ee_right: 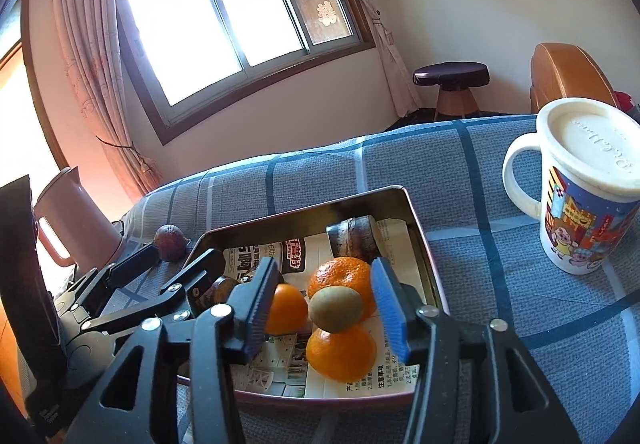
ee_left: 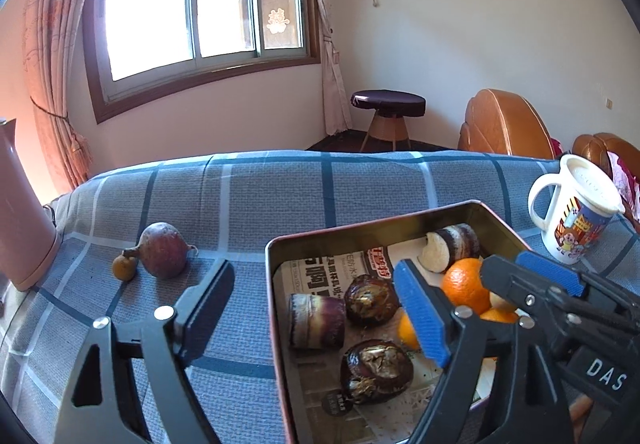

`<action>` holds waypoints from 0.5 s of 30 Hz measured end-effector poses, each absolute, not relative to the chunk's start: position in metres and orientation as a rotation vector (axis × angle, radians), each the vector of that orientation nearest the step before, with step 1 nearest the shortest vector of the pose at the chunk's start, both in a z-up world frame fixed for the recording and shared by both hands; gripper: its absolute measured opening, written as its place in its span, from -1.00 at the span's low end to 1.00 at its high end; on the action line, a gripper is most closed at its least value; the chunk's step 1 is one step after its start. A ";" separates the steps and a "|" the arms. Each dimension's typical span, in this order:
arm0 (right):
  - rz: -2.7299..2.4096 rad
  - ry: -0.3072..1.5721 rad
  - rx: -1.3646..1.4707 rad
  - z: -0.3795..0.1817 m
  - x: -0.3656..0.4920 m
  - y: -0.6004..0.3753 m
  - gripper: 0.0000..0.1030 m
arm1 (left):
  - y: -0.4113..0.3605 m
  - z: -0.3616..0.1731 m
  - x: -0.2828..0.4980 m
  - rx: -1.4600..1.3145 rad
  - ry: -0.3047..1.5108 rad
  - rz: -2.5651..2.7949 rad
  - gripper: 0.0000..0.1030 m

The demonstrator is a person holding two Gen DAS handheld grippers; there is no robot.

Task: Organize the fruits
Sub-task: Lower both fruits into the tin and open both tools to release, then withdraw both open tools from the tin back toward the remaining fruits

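Surface (ee_left: 248,196) is covered with a blue-grey checked cloth. A metal tin (ee_right: 418,228), lined with printed paper, is set on it toward the near edge. Right of the tin, well apart, a lidded cartoon mug (ee_right: 580,204) is placed; at the left edge a pink kettle (ee_right: 76,220) is seen. Outside the tin, toward the left edge, a purple-red round fruit (ee_left: 166,250) is left on the cloth with a small brownish-orange fruit (ee_left: 124,266) touching it. Inside the tin, three oranges (ee_right: 344,354) are clustered at the near right, with a small green-brown fruit (ee_right: 337,308) resting on top of them. Two dark, shiny round fruits (ee_left: 372,298) are seen at the near left of the tin, beside a cut purple-banded stalk piece (ee_left: 316,320); a second such piece (ee_left: 450,244), white at the cut end, is lodged at the far right. Left hand-held gripper (ee_left: 316,308) is held wide open, straddling the tin's left wall, nothing gripped. Right hand-held gripper (ee_right: 326,314) is parted over the orange cluster, the green-brown fruit between its pads with gaps on both sides, not pressed. Each hand-held gripper is crowded by the other over the tin.
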State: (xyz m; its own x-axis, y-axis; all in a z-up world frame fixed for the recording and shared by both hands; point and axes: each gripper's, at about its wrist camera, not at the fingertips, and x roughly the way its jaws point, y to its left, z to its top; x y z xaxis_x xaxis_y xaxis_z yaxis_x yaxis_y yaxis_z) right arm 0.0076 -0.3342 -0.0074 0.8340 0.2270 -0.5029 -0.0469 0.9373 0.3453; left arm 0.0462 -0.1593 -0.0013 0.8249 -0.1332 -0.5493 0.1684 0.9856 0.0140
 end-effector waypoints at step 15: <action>-0.227 0.208 0.219 0.022 -0.055 -0.333 0.73 | -0.124 0.012 0.016 -0.007 0.396 -0.076 1.00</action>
